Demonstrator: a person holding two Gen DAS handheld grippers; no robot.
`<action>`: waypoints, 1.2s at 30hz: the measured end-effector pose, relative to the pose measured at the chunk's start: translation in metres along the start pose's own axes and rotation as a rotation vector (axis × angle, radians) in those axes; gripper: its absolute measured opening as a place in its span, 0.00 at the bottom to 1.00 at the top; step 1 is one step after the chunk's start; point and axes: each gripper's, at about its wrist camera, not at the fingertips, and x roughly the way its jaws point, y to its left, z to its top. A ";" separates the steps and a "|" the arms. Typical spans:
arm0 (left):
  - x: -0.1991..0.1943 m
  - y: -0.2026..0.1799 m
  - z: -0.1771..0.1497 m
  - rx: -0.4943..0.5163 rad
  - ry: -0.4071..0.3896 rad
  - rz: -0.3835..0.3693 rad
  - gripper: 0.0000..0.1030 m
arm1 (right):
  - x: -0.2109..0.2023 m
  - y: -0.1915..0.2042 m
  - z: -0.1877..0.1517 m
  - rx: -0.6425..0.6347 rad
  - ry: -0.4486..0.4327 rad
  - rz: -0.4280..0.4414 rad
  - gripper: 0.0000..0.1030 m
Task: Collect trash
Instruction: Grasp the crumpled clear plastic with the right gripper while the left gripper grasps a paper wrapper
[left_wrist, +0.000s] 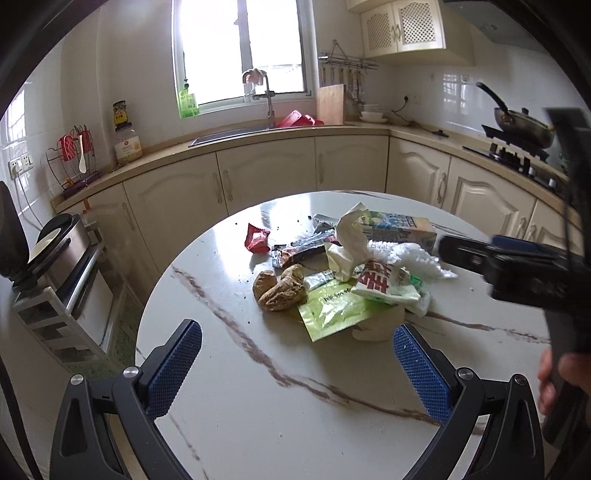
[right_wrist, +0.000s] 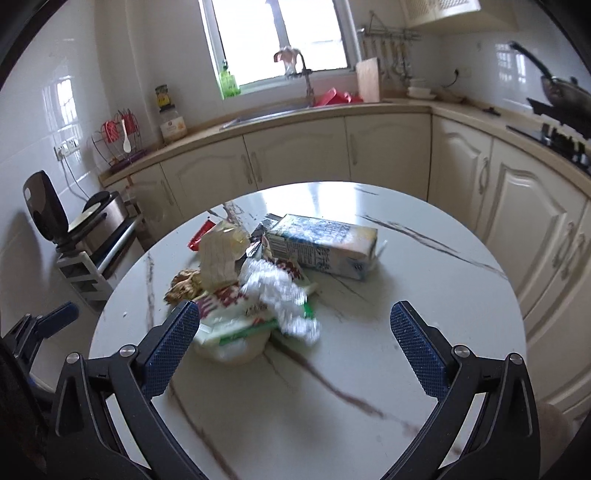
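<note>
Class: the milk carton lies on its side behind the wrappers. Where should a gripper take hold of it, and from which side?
Probably across the milk carton's narrow flat sides near its middle, coming from above on the right, away from the wrapper pile. The right gripper is open.

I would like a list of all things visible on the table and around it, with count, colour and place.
table: 1, white marble with brown veins, centre
carton: 1, blue and white, lying at far side of pile
red wrapper: 1, red, left of pile
green packet: 1, green, near edge of pile
tissue: 1, white, on top of pile
brown lump: 1, brown, left of green packet
pan: 1, dark, on stove at right
left tool: 1, black with blue pads, open, empty
right tool: 1, same, open, empty
</note>
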 end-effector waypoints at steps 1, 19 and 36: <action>0.007 -0.001 0.002 0.001 0.003 0.000 0.99 | 0.012 -0.003 0.004 0.011 0.021 0.025 1.00; 0.059 -0.040 0.031 0.065 0.040 -0.073 0.99 | 0.007 -0.050 -0.011 0.078 0.003 0.105 0.26; 0.170 -0.056 0.098 0.157 0.275 0.016 0.68 | 0.002 -0.072 -0.014 0.123 -0.003 0.058 0.26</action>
